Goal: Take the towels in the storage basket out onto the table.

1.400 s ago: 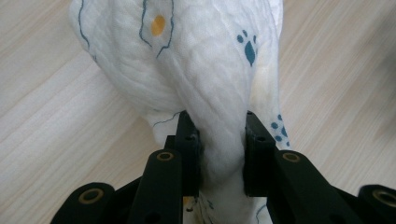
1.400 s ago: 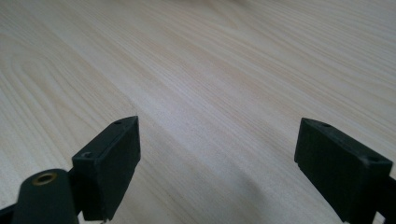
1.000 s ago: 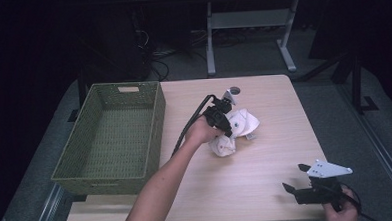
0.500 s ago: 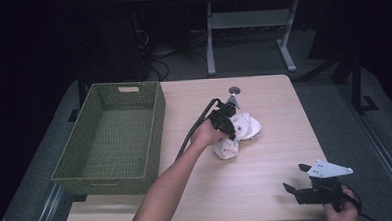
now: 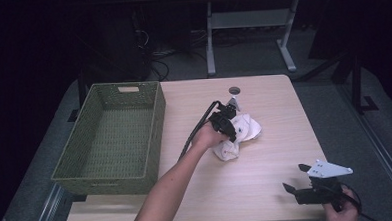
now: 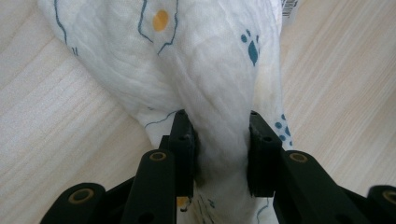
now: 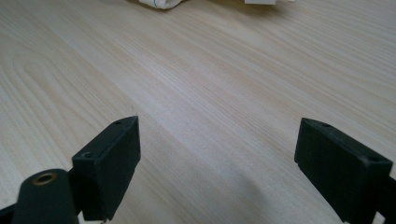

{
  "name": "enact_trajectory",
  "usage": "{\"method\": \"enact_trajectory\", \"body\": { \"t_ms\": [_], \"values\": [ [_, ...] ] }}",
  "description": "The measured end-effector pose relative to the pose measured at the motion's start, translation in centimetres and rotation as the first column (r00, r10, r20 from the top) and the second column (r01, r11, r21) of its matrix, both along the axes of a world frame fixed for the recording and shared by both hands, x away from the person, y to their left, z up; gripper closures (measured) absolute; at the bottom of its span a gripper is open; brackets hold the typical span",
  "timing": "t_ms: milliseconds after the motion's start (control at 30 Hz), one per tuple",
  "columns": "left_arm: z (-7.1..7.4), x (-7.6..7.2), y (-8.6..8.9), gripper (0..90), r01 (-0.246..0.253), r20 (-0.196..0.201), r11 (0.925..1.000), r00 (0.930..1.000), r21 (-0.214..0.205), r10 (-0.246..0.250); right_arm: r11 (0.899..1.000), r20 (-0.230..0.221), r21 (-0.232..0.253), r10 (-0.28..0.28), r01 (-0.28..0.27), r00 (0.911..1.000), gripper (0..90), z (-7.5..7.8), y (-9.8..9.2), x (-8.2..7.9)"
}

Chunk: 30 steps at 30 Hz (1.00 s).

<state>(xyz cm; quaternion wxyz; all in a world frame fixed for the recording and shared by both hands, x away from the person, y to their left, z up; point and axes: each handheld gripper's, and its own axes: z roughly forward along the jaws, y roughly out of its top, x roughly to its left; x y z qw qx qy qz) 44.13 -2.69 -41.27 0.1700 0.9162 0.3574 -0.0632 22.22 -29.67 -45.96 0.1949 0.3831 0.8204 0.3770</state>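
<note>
A crumpled white cloth (image 5: 240, 133) with blue and orange prints lies near the middle of the light wood table (image 5: 263, 92). My left gripper (image 5: 229, 130) sits on top of it, jaws pointing down. In the left gripper view a thick fold of the cloth (image 6: 205, 60) is pinched between the two black jaws, and the left gripper (image 6: 219, 154) is shut on it. My right gripper (image 5: 293, 179) rests low at the table's near right corner, wide open, with bare wood between its jaws in the right gripper view (image 7: 217, 158). An edge of the cloth (image 7: 159, 3) shows far ahead.
A green woven basket (image 5: 66, 168) stands along the table's left side, nothing inside it. A round grommet hole (image 5: 234, 90) sits near the far edge. A metal table frame (image 5: 245, 23) and cables stand on the dark floor beyond.
My left gripper has slid slightly toward the near side over the cloth and closed onto a fold. The right gripper has stayed put.
</note>
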Motion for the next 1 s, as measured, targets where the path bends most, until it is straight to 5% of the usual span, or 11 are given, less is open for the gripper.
{"method": "enact_trajectory", "body": {
  "t_ms": [1000],
  "values": [
    [0.1,-0.5,1.1,45.1,-0.036,0.020,0.9977,0.9991,-0.057,0.037,1.000,0.000,-0.007,0.009,-0.009,1.0000,14.0,0.0,0.2,0.0]
  ]
}}
